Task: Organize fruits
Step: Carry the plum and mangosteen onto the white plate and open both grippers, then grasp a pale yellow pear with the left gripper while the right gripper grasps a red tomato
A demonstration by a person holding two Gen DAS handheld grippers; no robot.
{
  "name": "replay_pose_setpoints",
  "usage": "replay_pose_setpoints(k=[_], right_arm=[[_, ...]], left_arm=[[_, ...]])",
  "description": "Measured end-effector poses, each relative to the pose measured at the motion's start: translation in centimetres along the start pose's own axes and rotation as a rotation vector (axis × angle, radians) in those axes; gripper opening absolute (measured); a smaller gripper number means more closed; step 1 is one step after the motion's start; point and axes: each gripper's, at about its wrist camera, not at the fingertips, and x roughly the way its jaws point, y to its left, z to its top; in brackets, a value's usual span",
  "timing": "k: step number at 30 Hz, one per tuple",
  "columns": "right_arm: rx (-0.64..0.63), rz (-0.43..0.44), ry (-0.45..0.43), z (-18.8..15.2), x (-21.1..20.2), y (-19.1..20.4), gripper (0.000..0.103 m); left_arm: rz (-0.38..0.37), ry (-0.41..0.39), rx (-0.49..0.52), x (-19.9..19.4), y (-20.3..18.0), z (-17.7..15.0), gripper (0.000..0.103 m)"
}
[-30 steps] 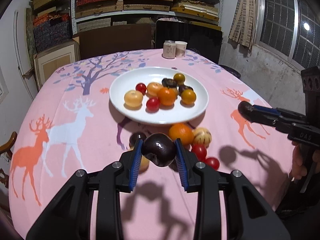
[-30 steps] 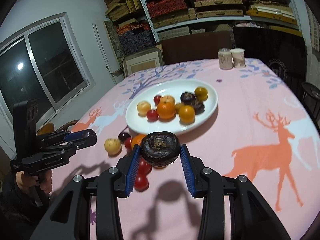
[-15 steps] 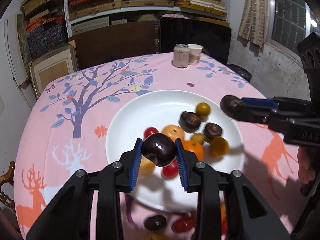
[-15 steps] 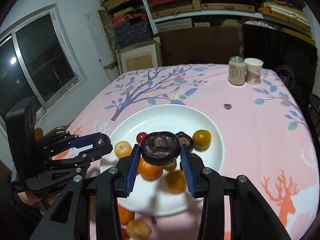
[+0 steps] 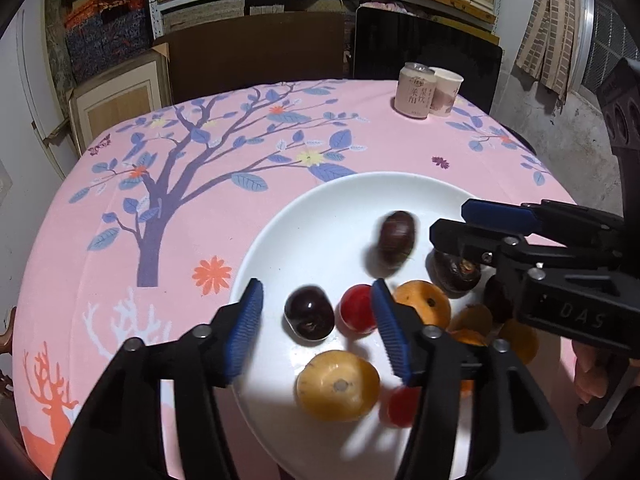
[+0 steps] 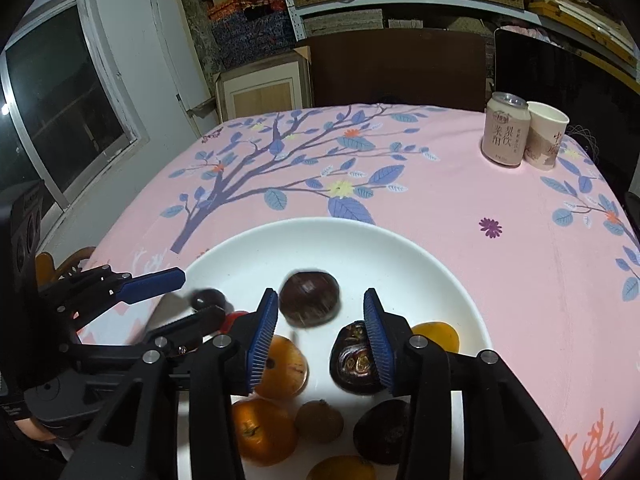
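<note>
Left gripper (image 5: 316, 332): jaws opening; dark plum (image 5: 309, 317) lies between the pads but apart from them, let go onto the plate.
Right gripper (image 6: 320, 340): jaws opening; brown round fruit (image 6: 309, 304) sits blurred ahead of the pads, free of them, apparently just dropped.
Plate (image 5: 320, 216): white, on the pink tablecloth (image 5: 200, 200); collecting point, so both tools tilt down over it.
Other fruit: oranges and red ones crowd the near side; the far side is bare.
Can (image 6: 505, 132) and cup (image 6: 545, 136): well apart, at the far edge.
</note>
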Motion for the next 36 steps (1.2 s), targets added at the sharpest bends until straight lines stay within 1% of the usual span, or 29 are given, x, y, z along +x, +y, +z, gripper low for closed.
replay_pose_setpoints(k=[3,5,6,7,11,14,16,18,21,25,27,29,30,31,32,33,34,36], right_arm=[[0.004,0.012,-0.028,-0.7,-2.7,0.1,0.045],[0.008,0.014,-0.044,-1.8,-5.0,0.2,0.045],[0.007,0.021,-0.053,-2.7,-6.4,0.3,0.045],[-0.002,0.01,-0.055,-3.7,-7.5,0.5,0.046],[-0.05,0.018,-0.043,-9.0,-11.5,2.5,0.046],[-0.08,0.034,-0.034,-12.9,-13.4,4.2,0.046],[-0.103,0.046,-0.023,-15.7,-14.2,5.5,0.047],[-0.119,0.037,-0.013,-18.0,-14.4,6.6,0.047],[-0.143,0.029,0.004,-20.7,-14.1,7.7,0.048],[-0.169,0.005,0.026,-22.4,-12.8,8.8,0.048],[-0.181,-0.017,0.042,-22.4,-12.0,9.2,0.048],[-0.184,-0.02,0.047,-22.2,-11.6,9.6,0.045],[-0.185,-0.024,0.05,-22.0,-11.4,9.7,0.044],[-0.186,-0.025,0.055,-21.9,-11.1,9.7,0.04],[-0.186,-0.028,0.056,-21.8,-10.9,9.8,0.039],[-0.183,-0.032,0.058,-21.7,-10.8,9.8,0.032],[-0.178,-0.036,0.06,-21.7,-10.7,9.7,0.028],[-0.169,-0.025,0.049,-21.9,-11.0,9.6,0.028]], left_arm=[[-0.015,-0.032,0.005,-2.7,-0.1,-1.0,0.062],[-0.029,-0.055,0.011,-5.1,-0.1,-2.3,0.071],[-0.034,-0.067,0.017,-6.4,-0.2,-3.3,0.073],[-0.042,-0.074,0.023,-7.5,-0.3,-4.2,0.075],[-0.07,-0.079,0.045,-11.3,-1.0,-8.7,0.077],[-0.082,-0.081,0.042,-13.0,-1.5,-11.9,0.078],[-0.08,-0.079,0.045,-13.6,-1.8,-14.0,0.079],[-0.083,-0.07,0.04,-13.9,-2.0,-15.9,0.079],[-0.095,-0.046,0.023,-14.0,-2.0,-17.9,0.079],[-0.074,-0.024,0.025,-14.1,-2.1,-19.8,0.079],[-0.071,-0.017,0.018,-14.2,-1.9,-20.2,0.079],[-0.067,-0.018,0.013,-14.3,-1.7,-20.3,0.079],[-0.065,-0.018,0.012,-14.3,-1.7,-20.2,0.079],[-0.064,-0.018,0.011,-14.2,-1.7,-20.2,0.079],[-0.06,-0.017,0.012,-14.1,-1.8,-19.9,0.079],[-0.055,-0.017,0.012,-13.9,-1.9,-19.7,0.079],[-0.049,-0.02,0.014,-13.8,-2.0,-19.5,0.079],[-0.028,-0.024,0.021,-13.5,-2.2,-19.0,0.079]])
